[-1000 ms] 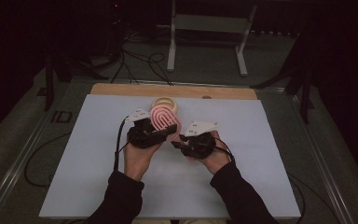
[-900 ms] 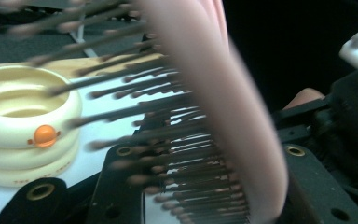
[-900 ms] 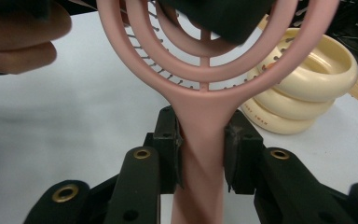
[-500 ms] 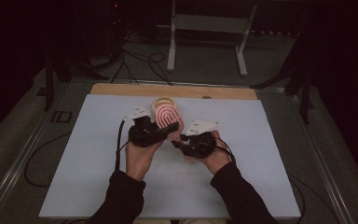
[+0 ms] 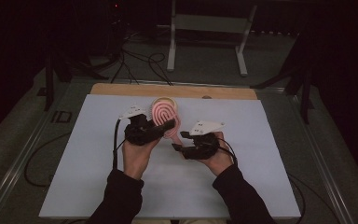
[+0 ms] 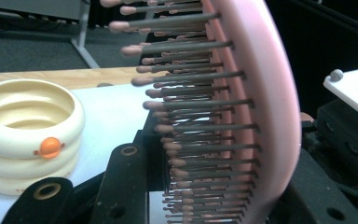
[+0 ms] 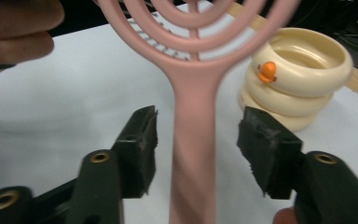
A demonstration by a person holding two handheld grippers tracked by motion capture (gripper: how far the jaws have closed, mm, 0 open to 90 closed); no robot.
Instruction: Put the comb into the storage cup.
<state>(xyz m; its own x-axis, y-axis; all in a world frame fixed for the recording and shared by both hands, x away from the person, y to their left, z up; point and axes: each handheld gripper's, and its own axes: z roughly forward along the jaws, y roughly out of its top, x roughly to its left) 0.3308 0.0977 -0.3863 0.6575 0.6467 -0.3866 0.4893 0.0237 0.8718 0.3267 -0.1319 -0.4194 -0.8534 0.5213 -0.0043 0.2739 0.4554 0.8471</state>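
The left gripper point(image 5: 161, 127) clamps the pink hairbrush point(image 5: 165, 116) head, so the right gripper point(image 5: 181, 140) has just opened its jaws, freeing the handle between them.

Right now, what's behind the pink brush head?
Behind the pink hairbrush stands a cream ringed toy with an orange ball, on the white mat. In the high view the brush head covers most of it; its far rim shows.

- One pink hairbrush point(image 5: 166, 118), its head in the left claw point(image 5: 164, 127) and its handle between the right claw's point(image 7: 196, 140) parted jaws.
- One cream ringed holder point(image 7: 298, 88), just beyond both claws.
- Two claws, one in each hand.
- One white table mat point(image 5: 74, 177) beneath them.
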